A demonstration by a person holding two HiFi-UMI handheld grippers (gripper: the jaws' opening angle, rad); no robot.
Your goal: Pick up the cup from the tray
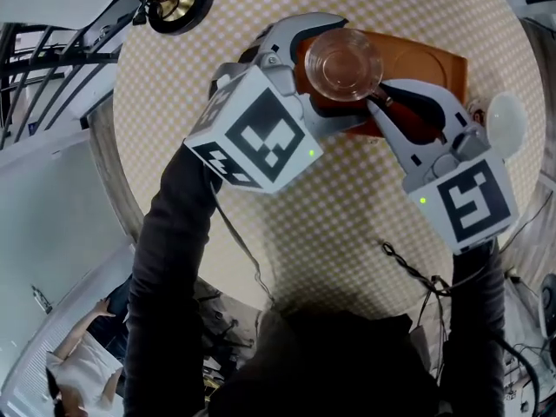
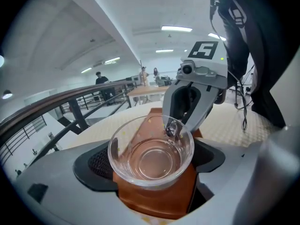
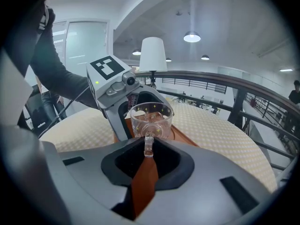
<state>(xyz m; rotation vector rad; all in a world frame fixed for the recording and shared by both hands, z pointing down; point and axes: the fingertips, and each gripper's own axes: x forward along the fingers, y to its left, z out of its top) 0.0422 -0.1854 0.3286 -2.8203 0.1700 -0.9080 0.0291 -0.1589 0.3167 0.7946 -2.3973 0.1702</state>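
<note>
Clamping cup (image 1: 343, 63) body between left gripper (image 2: 152, 172) jaws, over tray (image 1: 434, 68). Pinching cup's handle (image 3: 148, 146) in narrowly parted right gripper (image 3: 148, 154) jaws, also over tray.

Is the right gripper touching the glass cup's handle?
Touching. In the right gripper view, the glass cup's handle sits pinched in the narrow slit between the right gripper's jaws, with no gap either side.

Pale grey left gripper (image 1: 323, 75) and right gripper (image 1: 382, 95) bear black-and-white marker cubes (image 1: 256, 137), green lights (image 1: 311, 153); dark sleeves (image 1: 169, 268).
</note>
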